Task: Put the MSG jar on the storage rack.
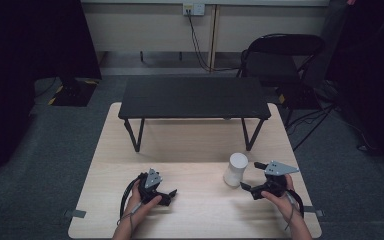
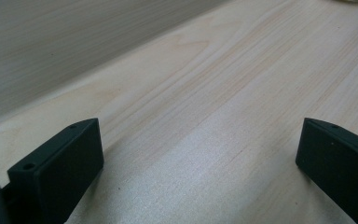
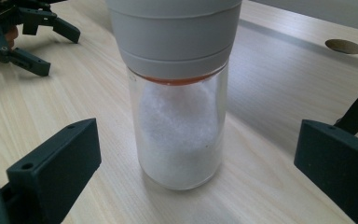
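— Where is your right gripper sitting?

— Near the right edge of the tabletop, toward the near side, with your right hand behind it. Its jaws stand wide apart and grip nothing. The jar stands upright just beside them, on the tabletop, apart from both jaws.

— What does the right gripper view give you that the high view does not?

— From above, the jar reads as a plain white cylinder. Up close you see a clear glass body partly filled with white grains, a wide grey cap on top, and an orange ring just under the cap. The jar stands between the two spread jaws, touching neither. That view also catches your left gripper farther off, at the upper left.

— And your left gripper?

— It lies near the near edge of the tabletop, left of the middle, in your left hand. Its jaws are wide too, and empty. Its own view shows bare pale wood grain between them.

— Anything else on the tabletop?

— A small black folding table stands across the far half, and a black chair stands on the floor beyond the far right corner.
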The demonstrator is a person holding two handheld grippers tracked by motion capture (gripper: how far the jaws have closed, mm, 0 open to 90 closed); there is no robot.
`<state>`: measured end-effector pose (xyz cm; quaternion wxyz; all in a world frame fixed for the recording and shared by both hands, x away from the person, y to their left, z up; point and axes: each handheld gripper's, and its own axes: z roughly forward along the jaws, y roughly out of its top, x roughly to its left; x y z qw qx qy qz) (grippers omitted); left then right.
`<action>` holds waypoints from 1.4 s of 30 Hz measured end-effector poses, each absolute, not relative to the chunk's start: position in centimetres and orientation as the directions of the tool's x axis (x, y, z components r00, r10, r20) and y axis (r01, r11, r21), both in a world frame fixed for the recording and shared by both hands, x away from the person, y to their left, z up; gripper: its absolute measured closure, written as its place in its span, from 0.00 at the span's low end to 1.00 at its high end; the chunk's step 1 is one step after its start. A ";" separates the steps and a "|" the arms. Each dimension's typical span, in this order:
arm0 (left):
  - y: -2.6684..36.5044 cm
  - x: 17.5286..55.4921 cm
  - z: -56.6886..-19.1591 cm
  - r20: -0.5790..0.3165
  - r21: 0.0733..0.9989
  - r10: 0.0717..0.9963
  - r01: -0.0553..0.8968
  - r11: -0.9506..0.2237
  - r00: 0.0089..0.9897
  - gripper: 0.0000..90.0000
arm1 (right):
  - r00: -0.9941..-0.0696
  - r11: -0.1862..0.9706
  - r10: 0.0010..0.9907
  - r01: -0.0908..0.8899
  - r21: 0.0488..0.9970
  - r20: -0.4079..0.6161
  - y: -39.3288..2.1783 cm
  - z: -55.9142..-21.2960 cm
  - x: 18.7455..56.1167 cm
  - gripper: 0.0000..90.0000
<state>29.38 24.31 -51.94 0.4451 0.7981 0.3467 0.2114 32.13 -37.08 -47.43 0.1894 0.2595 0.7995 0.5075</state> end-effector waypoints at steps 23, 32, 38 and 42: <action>24.3 29.4 -51.9 0.029 0.857 0.742 0.365 -0.364 0.670 0.00 | -0.807 0.332 0.587 0.180 0.926 -0.054 -35.1 -47.2 33.3 0.01; 24.3 29.4 -51.9 0.029 0.857 0.742 0.365 -0.364 0.670 0.00 | -0.824 0.329 0.561 0.131 0.935 -0.082 -34.2 -47.0 34.3 0.39; 24.3 29.4 -51.9 0.029 0.857 0.741 0.365 -0.364 0.670 0.00 | -0.818 0.325 0.571 0.142 0.935 -0.074 -34.0 -46.9 34.1 0.39; 24.3 29.4 -51.9 0.029 0.857 0.742 0.365 -0.364 0.670 0.00 | -0.816 0.309 0.574 0.150 0.939 -0.059 -33.9 -46.4 34.0 0.39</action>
